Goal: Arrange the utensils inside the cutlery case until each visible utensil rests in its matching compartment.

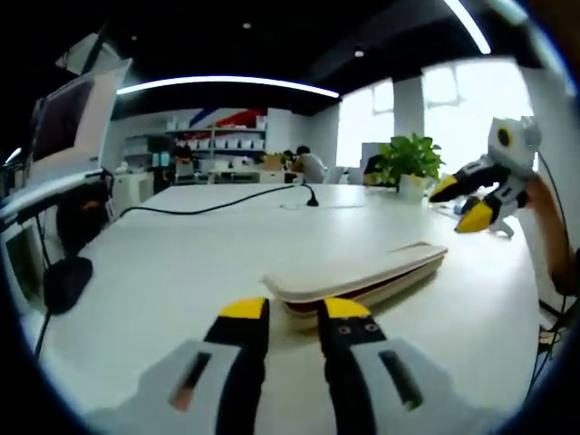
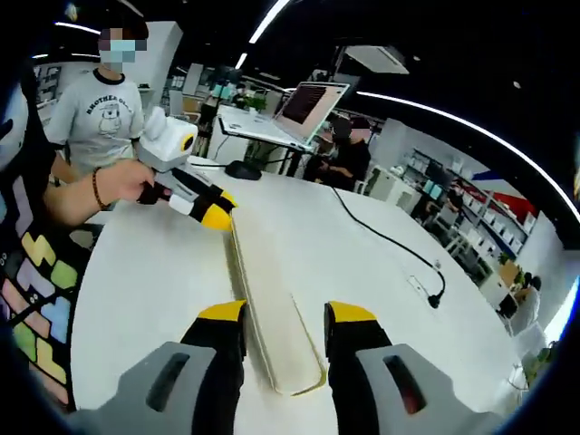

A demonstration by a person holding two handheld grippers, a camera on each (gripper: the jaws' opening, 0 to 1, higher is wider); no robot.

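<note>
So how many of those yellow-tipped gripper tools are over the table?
2. The left gripper hovers at one end of the closed cream cutlery case; the right gripper straddles the other end.

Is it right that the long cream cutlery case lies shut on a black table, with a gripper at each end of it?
Not quite: the table is white, not black, as the left gripper view shows. The rest holds: the cream cutlery case lies shut on it, the left gripper at one end and the right gripper at the other.
</note>
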